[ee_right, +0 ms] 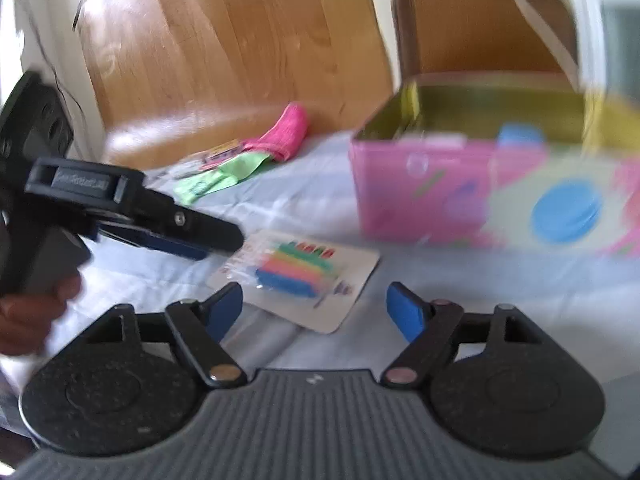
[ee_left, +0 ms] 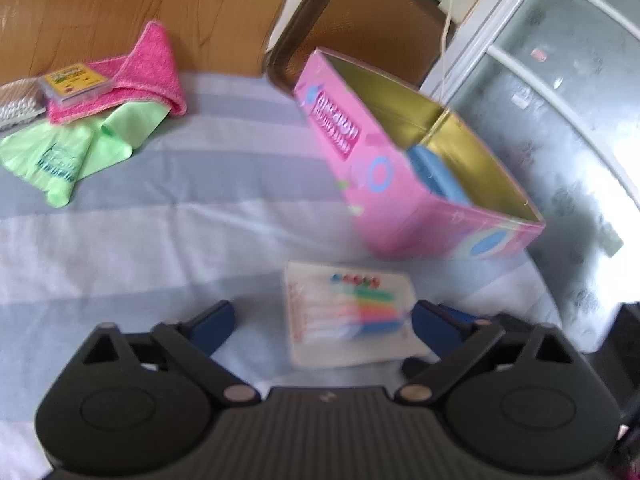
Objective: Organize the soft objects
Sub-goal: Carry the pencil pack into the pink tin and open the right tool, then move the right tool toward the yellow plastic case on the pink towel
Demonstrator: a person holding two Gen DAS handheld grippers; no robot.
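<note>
A pink box with a gold inside stands open on the striped cloth; a blue soft item lies in it. The box also shows in the right wrist view. A pink towel and a green plastic bag lie at the far left, also seen in the right wrist view as the towel and bag. My left gripper is open and empty, just above a card of coloured candles. My right gripper is open and empty, near the same card.
A yellow card pack lies on the pink towel. A brown chair stands behind the box. The table's right edge drops to a grey floor. The left gripper's body reaches in from the left in the right wrist view.
</note>
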